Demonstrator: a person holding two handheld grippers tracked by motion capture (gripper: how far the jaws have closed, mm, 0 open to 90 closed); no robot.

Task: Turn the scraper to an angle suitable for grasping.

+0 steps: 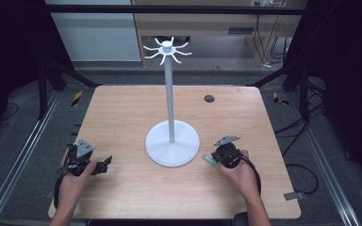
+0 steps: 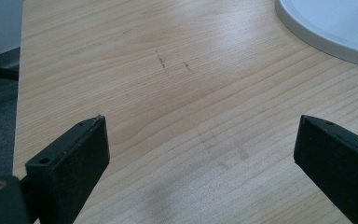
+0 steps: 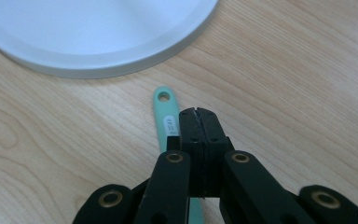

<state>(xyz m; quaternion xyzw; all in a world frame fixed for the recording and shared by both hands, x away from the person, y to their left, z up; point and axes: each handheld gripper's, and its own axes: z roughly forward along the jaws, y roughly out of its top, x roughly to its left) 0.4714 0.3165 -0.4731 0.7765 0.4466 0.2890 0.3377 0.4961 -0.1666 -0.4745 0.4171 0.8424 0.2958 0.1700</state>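
A white stand rises from the table's middle, with a round base (image 1: pixel 172 142) and a ring of hooks (image 1: pixel 168 49) at its top. In the right gripper view, a teal utensil handle (image 3: pixel 164 112) with a hanging hole lies on the wood just short of the base's rim (image 3: pixel 98 70). My right gripper (image 3: pixel 198 112) is shut, jaws pressed flat together, right beside and partly over that handle. I cannot tell whether it pinches the handle. In the high view the handle (image 1: pixel 209 160) pokes out left of the right gripper (image 1: pixel 218 155). My left gripper (image 2: pixel 200 135) is open over bare wood, left of the base (image 2: pixel 335 32).
The wooden table (image 1: pixel 122 113) has a dark round grommet hole (image 1: pixel 209 98) at the back right. Black frame posts and cables stand beyond the table's edges. In the high view the left gripper (image 1: pixel 104 163) rests near the front left.
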